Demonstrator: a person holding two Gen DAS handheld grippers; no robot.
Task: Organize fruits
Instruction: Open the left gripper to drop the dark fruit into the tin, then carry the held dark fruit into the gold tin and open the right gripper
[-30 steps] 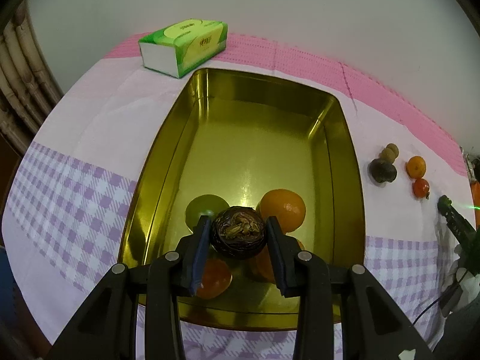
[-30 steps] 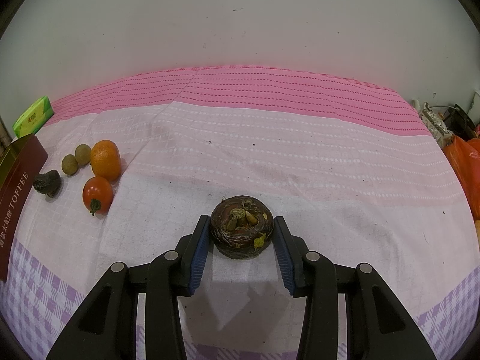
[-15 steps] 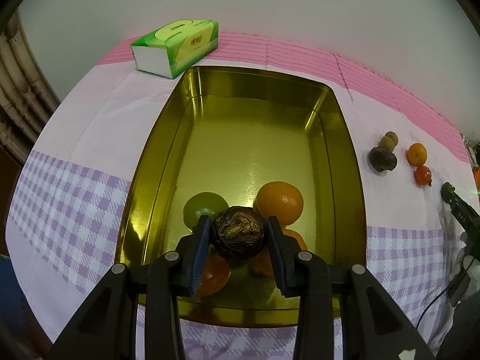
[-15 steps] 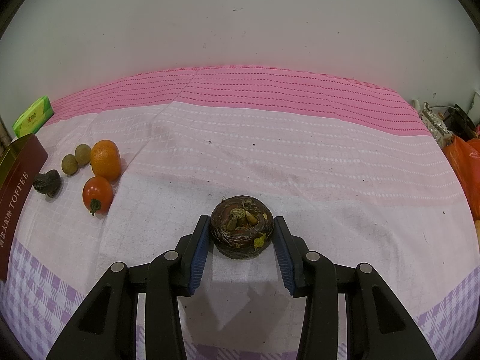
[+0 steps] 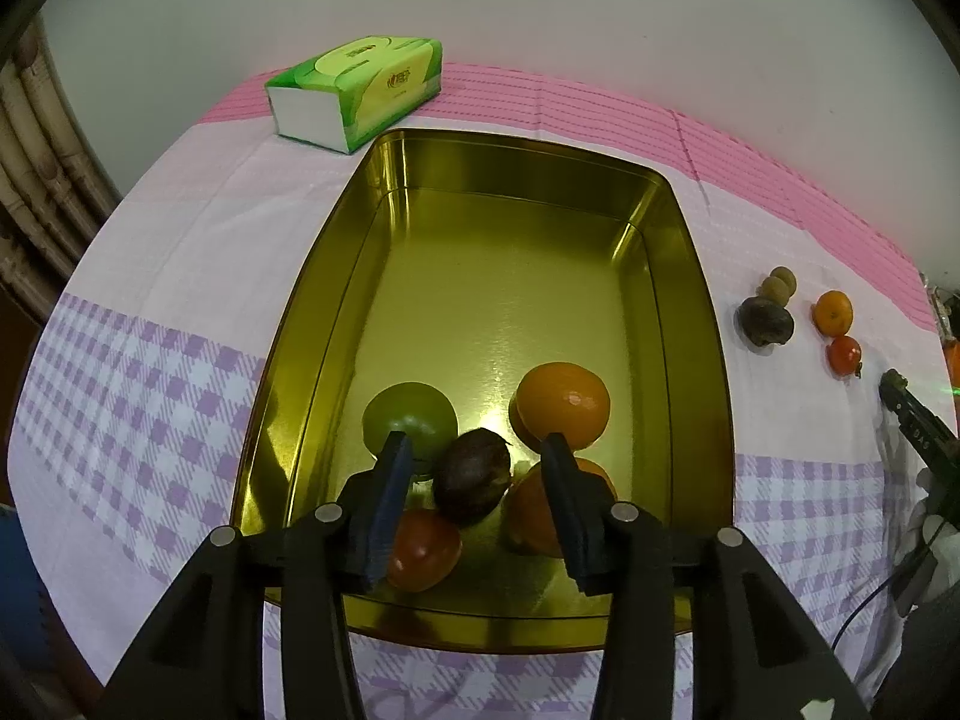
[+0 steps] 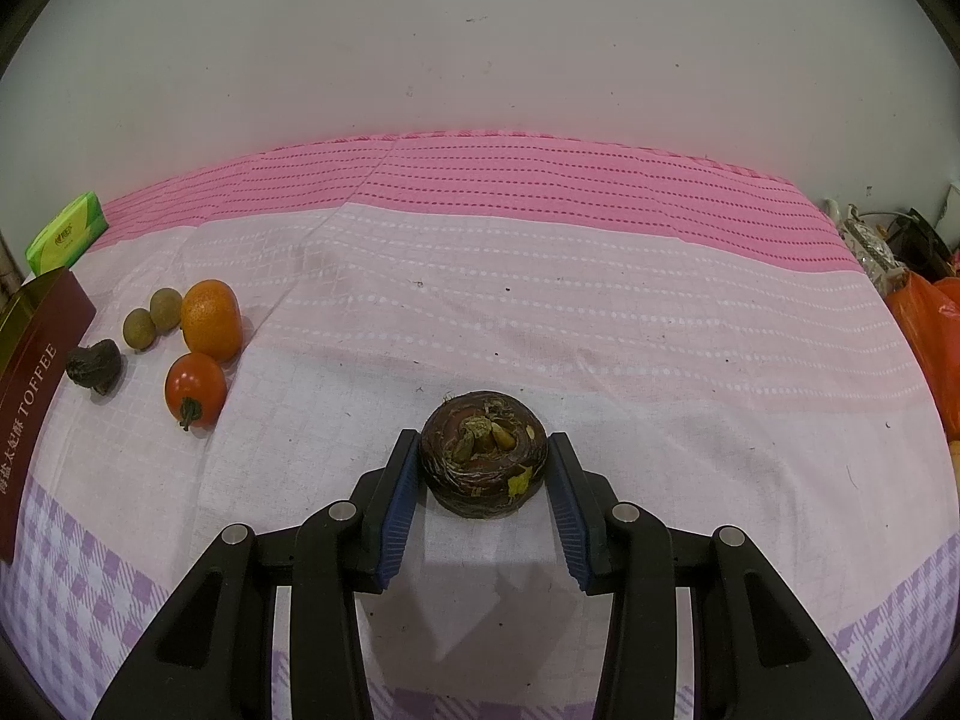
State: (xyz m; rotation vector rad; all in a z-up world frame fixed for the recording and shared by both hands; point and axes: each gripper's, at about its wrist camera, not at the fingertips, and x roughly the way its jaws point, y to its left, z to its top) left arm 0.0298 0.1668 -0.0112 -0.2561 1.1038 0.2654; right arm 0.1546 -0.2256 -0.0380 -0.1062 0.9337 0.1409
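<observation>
My left gripper (image 5: 474, 450) is open above the near end of the gold tin (image 5: 696, 276). A dark brown water chestnut (image 5: 472, 476) lies free in the tin between the jaws, among a green fruit (image 5: 410, 417), an orange (image 5: 564, 403), another orange (image 5: 528, 513) and a tomato (image 5: 423, 549). My right gripper (image 6: 482, 450) has its pads against a second water chestnut (image 6: 483, 453) resting on the cloth. On the cloth lie an orange (image 6: 211, 318), a tomato (image 6: 195, 390), two small brown-green fruits (image 6: 153, 319) and a dark chestnut (image 6: 94, 365).
A green tissue pack (image 5: 357, 93) stands beyond the tin's far left corner. The tin's red TOFFEE side (image 6: 27, 396) is at the right wrist view's left edge. An orange plastic bag (image 6: 927, 330) and clutter sit at the table's right end.
My left gripper has opened and the water chestnut has dropped from it into the tin among the fruit. The right gripper has not moved.
</observation>
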